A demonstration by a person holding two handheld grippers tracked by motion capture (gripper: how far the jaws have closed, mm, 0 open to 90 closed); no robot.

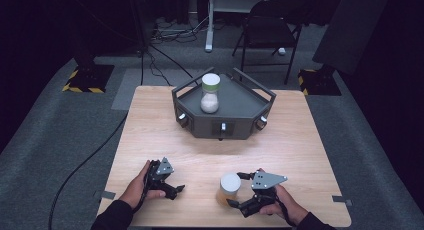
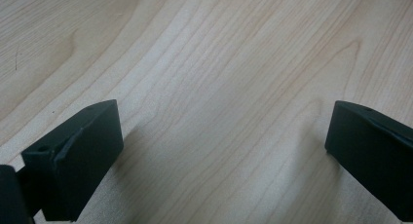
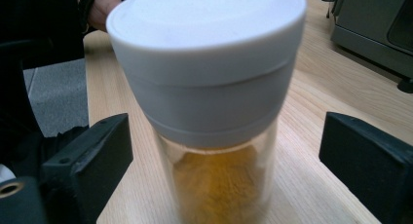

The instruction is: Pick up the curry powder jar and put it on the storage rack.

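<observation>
**Right gripper brackets the spice jar**

Right gripper at the table's near edge – jaws wide, one each side of the white-capped jar of yellow powder, pads clear of the glass. Jar upright on the wood. Left gripper apart to the left, jaws spread over bare tabletop, holding nothing.

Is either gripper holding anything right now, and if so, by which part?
Nothing is held. The right gripper brackets the white-capped jar around its glass body below the cap, with gaps on both sides. The left gripper is open over bare table.
</observation>
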